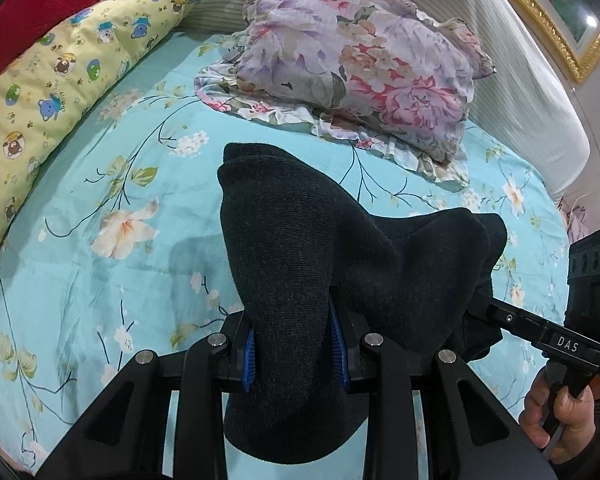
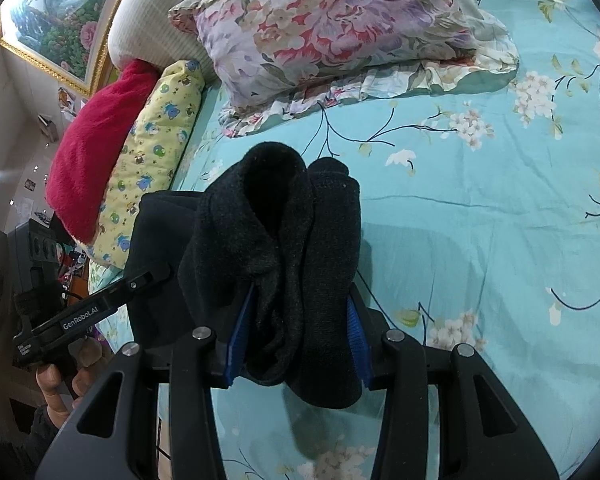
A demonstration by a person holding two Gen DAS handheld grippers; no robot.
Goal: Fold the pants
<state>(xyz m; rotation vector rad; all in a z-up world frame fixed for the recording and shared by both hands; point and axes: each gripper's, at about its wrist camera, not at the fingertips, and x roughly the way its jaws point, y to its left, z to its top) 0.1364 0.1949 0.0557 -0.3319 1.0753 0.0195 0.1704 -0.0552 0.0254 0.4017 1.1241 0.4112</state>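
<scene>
Left gripper [image 1: 294, 344] pinches a bunched fold of the dark pants [image 1: 300, 248] between its blue pads. Right gripper [image 2: 298, 336] likewise clamps a thick bundle of the pants [image 2: 284, 232]. Garment apparently held above the floral sheet [image 1: 100, 200]. Beyond: flowered pillow [image 1: 360, 64], yellow pillow [image 1: 60, 80]

Ahead of my left gripper [image 1: 296, 344] the sheet [image 1: 112, 272] lies bare, so I have room to pass there. A floral pillow [image 1: 352, 60] blocks the far end, touching the headboard [image 1: 516, 80]. A yellow pillow [image 1: 60, 76] lines the left edge, with a red blanket [image 1: 40, 0] behind it. On the right side the sheet is bare beyond my right gripper [image 2: 300, 340]. The pants [image 1: 300, 260] fill both jaws and hide the ground between them.
</scene>
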